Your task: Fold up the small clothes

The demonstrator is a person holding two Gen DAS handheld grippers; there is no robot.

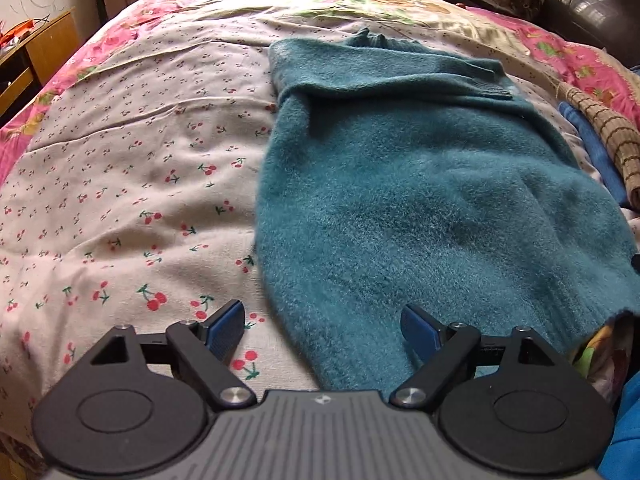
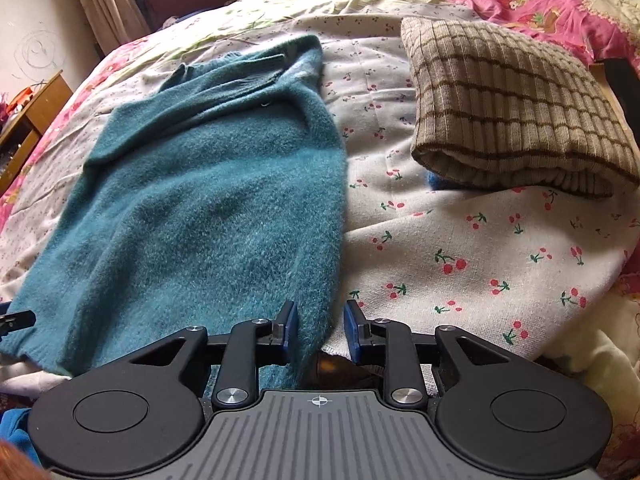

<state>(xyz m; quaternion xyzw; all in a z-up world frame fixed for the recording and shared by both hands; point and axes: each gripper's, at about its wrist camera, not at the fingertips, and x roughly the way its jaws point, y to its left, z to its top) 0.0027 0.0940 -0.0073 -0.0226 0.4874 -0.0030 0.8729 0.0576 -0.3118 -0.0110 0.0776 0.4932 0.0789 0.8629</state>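
Nearest the lens, the left gripper (image 1: 322,330) stands spread wide with nothing held; its blue pads (image 1: 226,330) straddle the near left edge of the fuzzy teal knitted sweater (image 1: 400,184), one over bare sheet, one over the knit. That sweater lies flat on the cherry-print white bedsheet (image 1: 120,184), sleeves folded across its chest. Only the right wrist view shows in full the folded tan ribbed cloth with brown stripes (image 2: 512,108), lying right of the sweater and apart from it. There the right gripper (image 2: 320,330) is parted narrowly, the sweater's near right hem corner between its pads, neither clearly pressing.
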